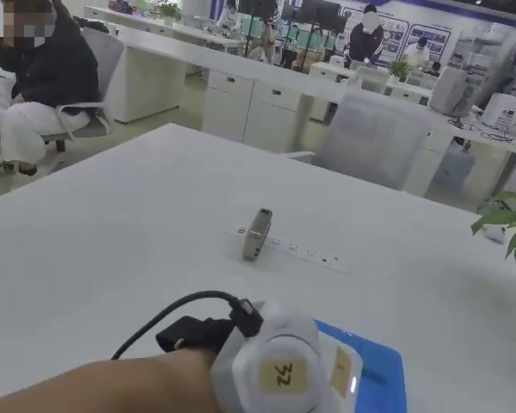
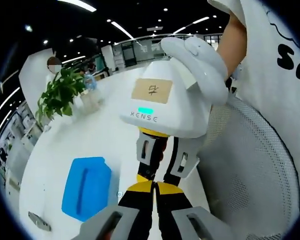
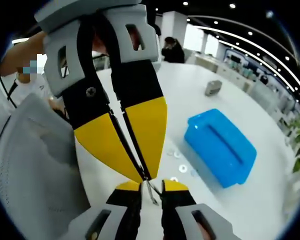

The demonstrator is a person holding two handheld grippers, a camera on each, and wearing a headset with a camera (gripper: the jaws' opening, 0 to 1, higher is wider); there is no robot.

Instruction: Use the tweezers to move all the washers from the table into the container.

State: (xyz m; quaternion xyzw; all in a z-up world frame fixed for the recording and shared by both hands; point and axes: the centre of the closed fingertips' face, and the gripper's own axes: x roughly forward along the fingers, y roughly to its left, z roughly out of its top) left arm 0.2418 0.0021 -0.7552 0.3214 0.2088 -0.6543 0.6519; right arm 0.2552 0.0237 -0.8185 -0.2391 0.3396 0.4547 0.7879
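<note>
Thin metal tweezers (image 3: 150, 192) lie between the two grippers, which meet tip to tip above the white table (image 3: 200, 105). In the right gripper view the left gripper (image 3: 145, 177) comes down from above, its yellow jaws shut on the tweezers' shaft. My right gripper (image 3: 151, 189) is closed to a narrow gap around the tweezers' end. In the left gripper view the left gripper (image 2: 154, 187) meets the right gripper's white body (image 2: 165, 102). A few small washers (image 3: 174, 154) lie on the table beside the blue container (image 3: 220, 145) (image 2: 87, 187) (image 1: 374, 370). A gripper's white body (image 1: 279, 370) is at the head view's bottom edge.
A power strip with a grey adapter (image 1: 258, 234) lies mid-table. A potted plant (image 2: 60, 95) (image 1: 512, 225) stands at the table's far side. A mesh office chair (image 2: 250, 175) is close to the grippers. A person (image 1: 39, 77) sits beyond the table.
</note>
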